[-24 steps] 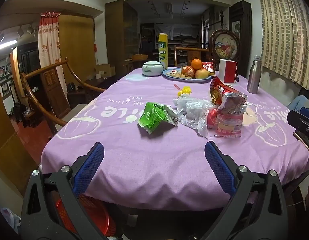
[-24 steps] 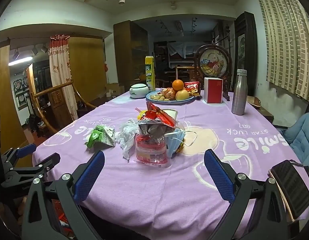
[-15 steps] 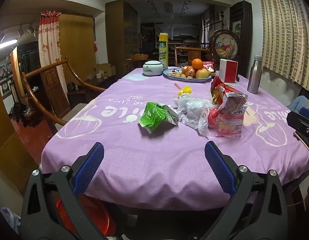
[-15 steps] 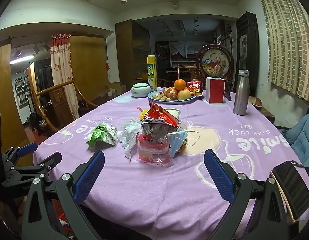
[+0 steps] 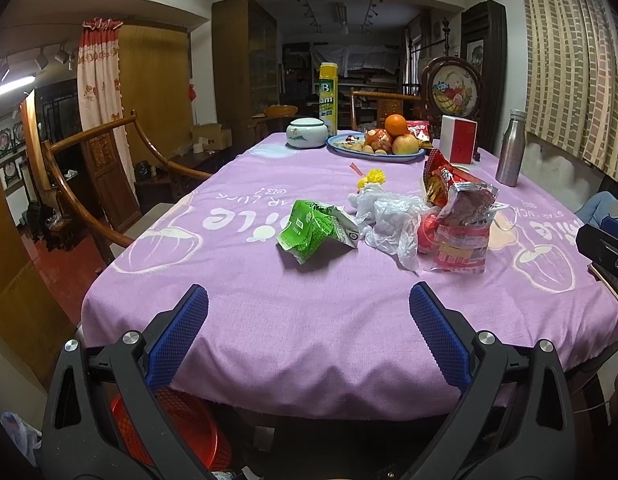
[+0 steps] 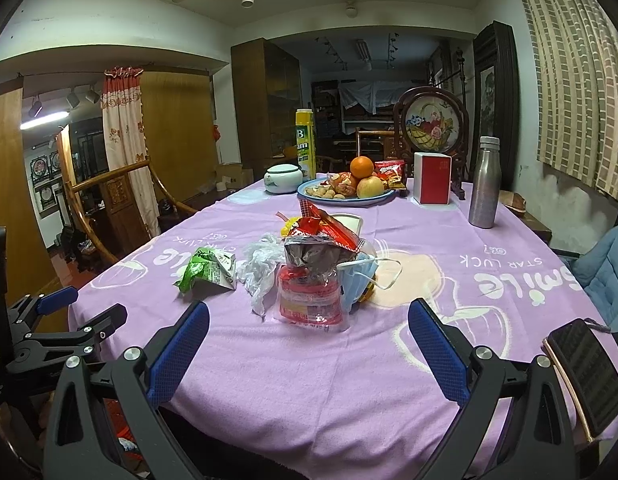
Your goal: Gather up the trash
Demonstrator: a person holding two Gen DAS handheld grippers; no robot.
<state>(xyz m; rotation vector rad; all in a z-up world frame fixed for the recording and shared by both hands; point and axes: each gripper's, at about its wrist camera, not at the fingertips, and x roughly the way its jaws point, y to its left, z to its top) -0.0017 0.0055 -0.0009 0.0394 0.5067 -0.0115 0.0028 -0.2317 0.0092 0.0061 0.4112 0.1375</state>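
A soft purple woven tablecloth [image 5: 309, 320] with pale fruit outlines and white lettering is covering the long table and draping over its near edge; the trash is lying bunched near the table's middle, well ahead of both grippers: one crumpled green-and-white paper carton [image 5: 315, 230], folded into a rough wedge, is sitting at the left of the heap; just beside it one wrinkled translucent white plastic bag [image 5: 389, 218] is slumping against one glossy red-and-clear plastic packet [image 5: 459, 250]; above that, one crinkled foil snack wrapper, silver inside and red outside [image 5: 465, 196], is standing open, and in the right wrist view one pleated pale-blue face mask [image 6: 359, 278] with white ear loops is leaning on the heap's right side; the left gripper [image 5: 309, 312] is hanging over the near table edge with its two blue, cross-hatched rubber pads spread wide and nothing between them; the right gripper [image 6: 309, 330] is hovering likewise, its two textured blue pads standing wide apart and empty; farther back one round blue-rimmed plate [image 6: 389, 197] is carrying smooth round fruit, and one brushed-metal cylindrical bottle [image 6: 485, 182] is standing upright; one red perforated plastic basket [image 5: 177, 428] is sitting below the table edge.
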